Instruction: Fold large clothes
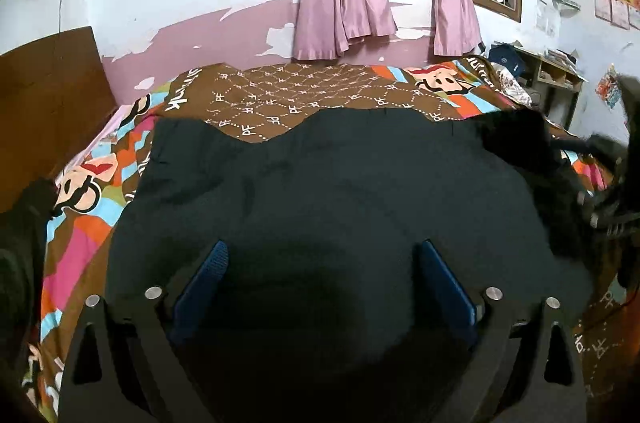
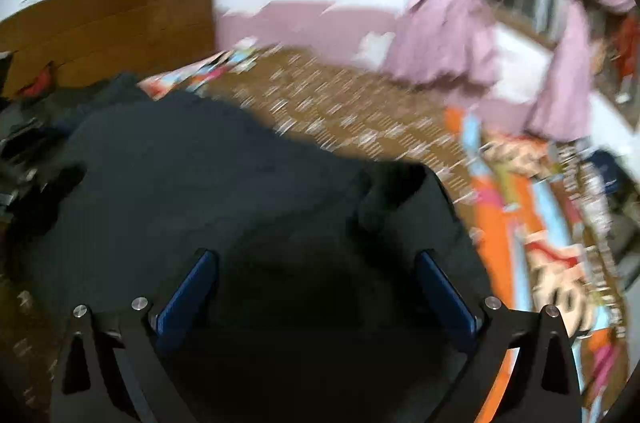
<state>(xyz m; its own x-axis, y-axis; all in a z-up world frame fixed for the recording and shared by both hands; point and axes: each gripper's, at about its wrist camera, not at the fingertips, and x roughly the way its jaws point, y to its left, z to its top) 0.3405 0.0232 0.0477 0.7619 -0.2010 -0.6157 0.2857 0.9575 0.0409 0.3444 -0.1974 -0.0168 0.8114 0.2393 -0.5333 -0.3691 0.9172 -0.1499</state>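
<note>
Dark garment [image 1: 320, 191] flat on bed [image 1: 280, 91]; left gripper [image 1: 322, 255] and right gripper [image 2: 316, 263] spread, empty. Likely between folds; next: pinch 1 edge.

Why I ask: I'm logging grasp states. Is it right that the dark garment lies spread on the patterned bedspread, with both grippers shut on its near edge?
Not quite. The dark garment does lie spread on the patterned bedspread, but the left gripper and right gripper are both open, fingers wide apart above the cloth, as each wrist view shows.
</note>
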